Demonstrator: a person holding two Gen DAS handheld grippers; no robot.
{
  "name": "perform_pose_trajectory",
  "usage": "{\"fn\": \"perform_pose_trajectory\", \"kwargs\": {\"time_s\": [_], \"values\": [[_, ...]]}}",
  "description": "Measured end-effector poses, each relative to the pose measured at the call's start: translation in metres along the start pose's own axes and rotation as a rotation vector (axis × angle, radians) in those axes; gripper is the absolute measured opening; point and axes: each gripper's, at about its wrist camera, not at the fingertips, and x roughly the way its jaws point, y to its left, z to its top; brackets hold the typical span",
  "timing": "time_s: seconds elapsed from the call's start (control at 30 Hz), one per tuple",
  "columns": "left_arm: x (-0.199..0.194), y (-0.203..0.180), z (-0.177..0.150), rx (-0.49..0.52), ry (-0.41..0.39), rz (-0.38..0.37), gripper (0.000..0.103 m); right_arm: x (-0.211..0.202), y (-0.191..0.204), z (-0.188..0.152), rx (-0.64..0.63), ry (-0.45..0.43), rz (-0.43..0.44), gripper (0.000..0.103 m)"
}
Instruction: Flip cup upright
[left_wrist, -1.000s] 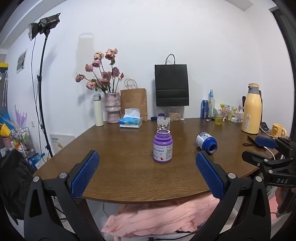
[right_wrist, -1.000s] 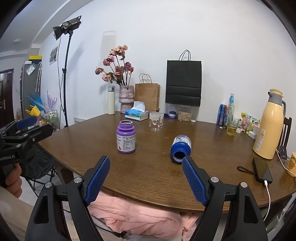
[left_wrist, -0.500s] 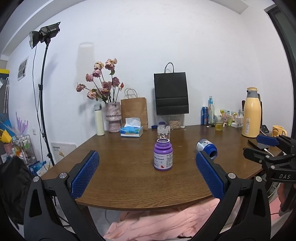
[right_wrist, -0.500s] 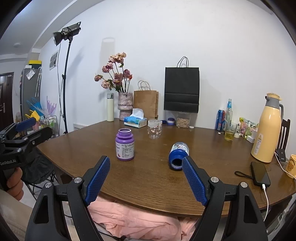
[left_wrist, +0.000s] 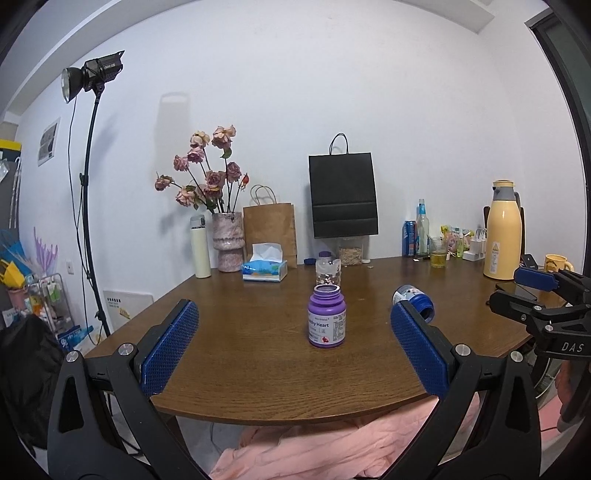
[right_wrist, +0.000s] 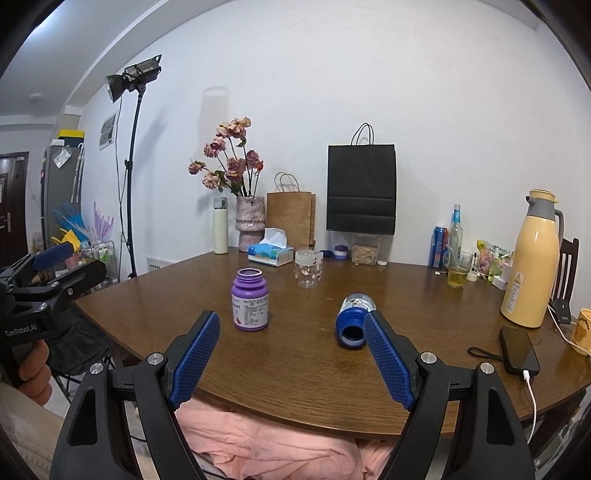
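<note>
Small blue plastic bottle-shaped cup (right_wrist: 354, 320) lies on its side on the round brown wooden table (right_wrist: 295, 369), open mouth facing the near edge, well right of the upright purple plastic jar (right_wrist: 250, 299) and nearer than the clear printed glass (right_wrist: 308, 268) behind that jar. Left hand-held gripper (left_wrist: 293, 350) wide open, holds nothing, aimed at the purple jar. Right hand-held gripper (right_wrist: 291, 360) also wide open and empty, its right pad overlapping the cup's right side in view; contact cannot be told. Cup looks light, rigid, smooth-walled, probably empty, so likely to roll or skid if nudged from the side. Judged best grip: across the round body near mid-length, pads on opposite sides, then rotate mouth up; gripping at the neck seems less stable. Versus a second ago: both views sit lower and further back from the purple jar, table edge shows more, the cup drifts behind the right pad in both views, jaw spread unchanged, cup and jar unmoved.
</note>
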Motion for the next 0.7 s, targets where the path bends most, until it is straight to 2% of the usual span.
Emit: {"fn": "perform_pose_trajectory", "kwargs": {"time_s": [0.7], "values": [[-0.0026, -0.0008, -0.0023, -0.005, -0.007, -0.004, 0.103, 0.0, -0.0012, -0.0007, 0.012, -0.004, -0.002, 0.085]]}}
